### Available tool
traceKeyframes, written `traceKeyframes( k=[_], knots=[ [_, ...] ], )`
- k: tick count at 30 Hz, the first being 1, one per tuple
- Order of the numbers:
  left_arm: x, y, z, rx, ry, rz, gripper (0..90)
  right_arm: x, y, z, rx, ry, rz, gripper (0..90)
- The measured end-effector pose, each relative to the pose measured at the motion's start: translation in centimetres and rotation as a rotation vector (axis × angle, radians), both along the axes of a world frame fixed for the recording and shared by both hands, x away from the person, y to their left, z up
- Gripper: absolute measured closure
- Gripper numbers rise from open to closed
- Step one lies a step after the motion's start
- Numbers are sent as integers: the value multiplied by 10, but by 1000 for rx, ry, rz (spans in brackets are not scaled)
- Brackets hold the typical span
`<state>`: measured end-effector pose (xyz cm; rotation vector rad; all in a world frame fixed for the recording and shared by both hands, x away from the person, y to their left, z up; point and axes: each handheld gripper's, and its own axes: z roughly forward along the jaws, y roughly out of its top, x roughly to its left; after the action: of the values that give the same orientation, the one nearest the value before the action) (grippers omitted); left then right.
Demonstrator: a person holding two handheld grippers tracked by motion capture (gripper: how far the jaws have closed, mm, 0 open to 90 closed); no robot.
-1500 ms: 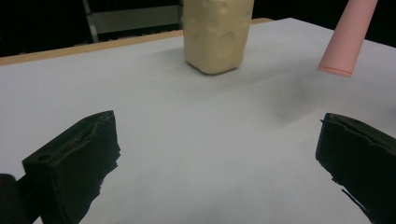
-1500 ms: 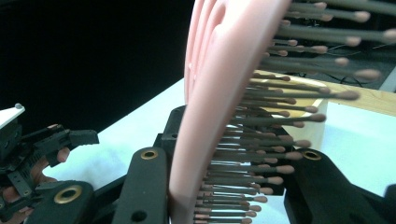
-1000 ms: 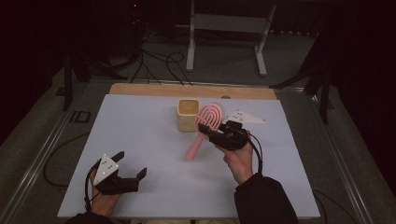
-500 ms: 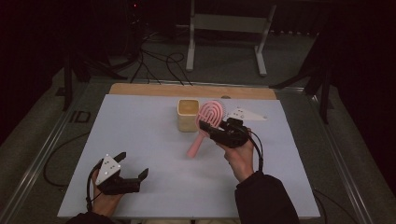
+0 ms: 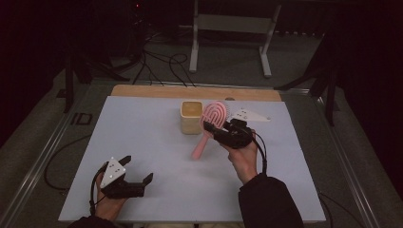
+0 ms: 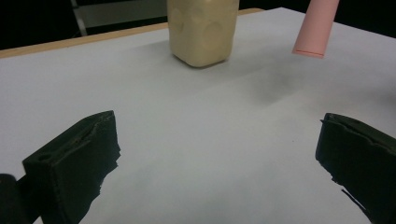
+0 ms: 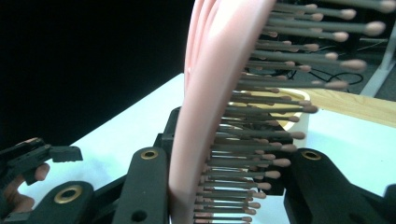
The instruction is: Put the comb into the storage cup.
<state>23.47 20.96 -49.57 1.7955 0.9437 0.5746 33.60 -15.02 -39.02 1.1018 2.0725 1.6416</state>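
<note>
Brush [image 5: 212, 122]: clamped at head base in right gripper [image 5: 217, 134], raised beside cup [image 5: 191, 117], handle angled down. Likely light, rigid plastic; bristles flexible, so grip on neck preferable. Left gripper [image 5: 139, 170] wide open, empty, resting near table [image 5: 142, 142] edge.

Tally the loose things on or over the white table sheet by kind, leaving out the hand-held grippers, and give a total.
Pink hairbrush: 1, shut in the right hand-held gripper
Cream-coloured cup: 1, standing on the table sheet
Total: 2
</note>
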Motion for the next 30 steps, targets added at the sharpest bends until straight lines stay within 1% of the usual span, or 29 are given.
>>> traceKeyframes(
  k=[10,21,25,28,30],
  knots=[
    [0,0,0,1,2,-1,2,5,-1,1,7,-4,-15,630],
    [1,0,0,4,3,-5,2,9,2,5,14,-9,-7,632],
    [1,-1,0,3,3,-4,2,11,2,6,27,-2,-5,636],
    [1,0,0,2,2,-5,2,13,1,7,54,11,2,636],
    [1,-1,0,2,2,-4,2,14,1,7,62,11,5,637]
  ],
)
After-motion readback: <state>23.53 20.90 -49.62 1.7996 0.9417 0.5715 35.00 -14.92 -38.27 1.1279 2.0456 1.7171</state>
